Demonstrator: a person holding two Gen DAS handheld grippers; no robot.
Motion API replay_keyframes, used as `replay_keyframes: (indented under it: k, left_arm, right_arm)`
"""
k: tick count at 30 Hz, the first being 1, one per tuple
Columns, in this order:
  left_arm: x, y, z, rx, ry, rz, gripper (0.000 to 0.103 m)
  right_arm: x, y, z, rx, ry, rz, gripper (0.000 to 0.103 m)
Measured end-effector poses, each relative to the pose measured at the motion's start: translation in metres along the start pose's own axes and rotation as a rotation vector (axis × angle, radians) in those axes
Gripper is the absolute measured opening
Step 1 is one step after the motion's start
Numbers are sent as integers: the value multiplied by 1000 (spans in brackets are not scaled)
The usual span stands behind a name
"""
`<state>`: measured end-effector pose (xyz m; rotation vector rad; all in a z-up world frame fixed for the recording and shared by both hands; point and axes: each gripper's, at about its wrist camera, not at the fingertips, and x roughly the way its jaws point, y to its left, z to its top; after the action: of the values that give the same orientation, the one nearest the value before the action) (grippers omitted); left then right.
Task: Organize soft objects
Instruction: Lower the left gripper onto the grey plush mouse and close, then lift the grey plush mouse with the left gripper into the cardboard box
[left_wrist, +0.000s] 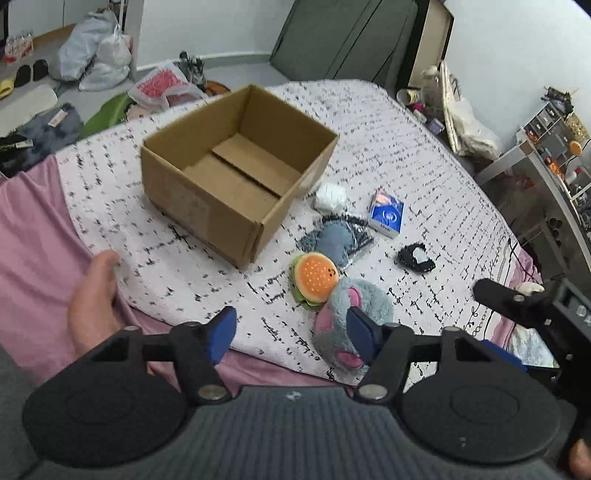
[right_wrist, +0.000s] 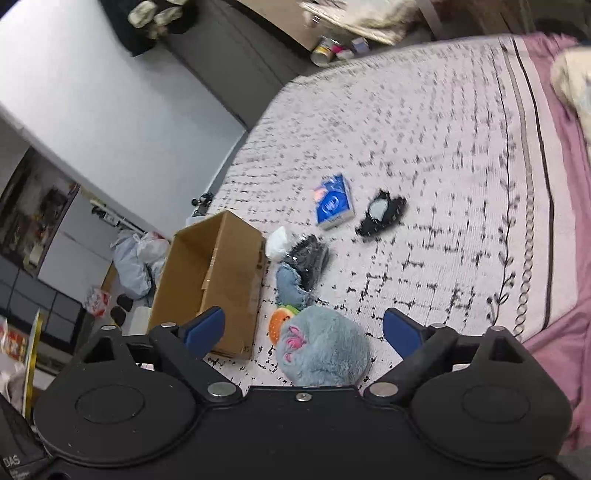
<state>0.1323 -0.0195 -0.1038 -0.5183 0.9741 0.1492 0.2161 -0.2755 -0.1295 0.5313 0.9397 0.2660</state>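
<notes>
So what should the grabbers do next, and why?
Probably lower the right gripper a little onto the fluffy blue plush and close. Its jaws stand open with the plush right between them, not yet pinched. The cardboard box beside it is empty, and the burger plush and other soft things still lie on the bedspread.

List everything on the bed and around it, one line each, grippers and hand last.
cardboard box: one, brown, open and empty, on the patterned bedspread
burger plush: one, orange and green, right of the box
furry plush: one, grey-blue and pink, nearest the grippers
denim-blue cloth: one, beyond the burger
white bundle: one, by the box corner
blue packet: one
black pouch: one, black with white
plastic bags: several, on the floor
left gripper: open
right gripper: open
hand: one, on the sheet
</notes>
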Motion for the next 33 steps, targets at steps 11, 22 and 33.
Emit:
replay_keyframes:
  k: [11, 22, 33]
  left_arm:
    - [49, -5, 2, -21, 71, -7, 54]
    - [92, -3, 0, -89, 132, -65, 37]
    - [104, 1, 2, -115, 110, -131, 23]
  right_arm:
    - [51, -17, -18, 14, 100, -9, 79]
    - [78, -18, -22, 11, 137, -10, 58]
    - [86, -30, -22, 92, 142, -8, 33]
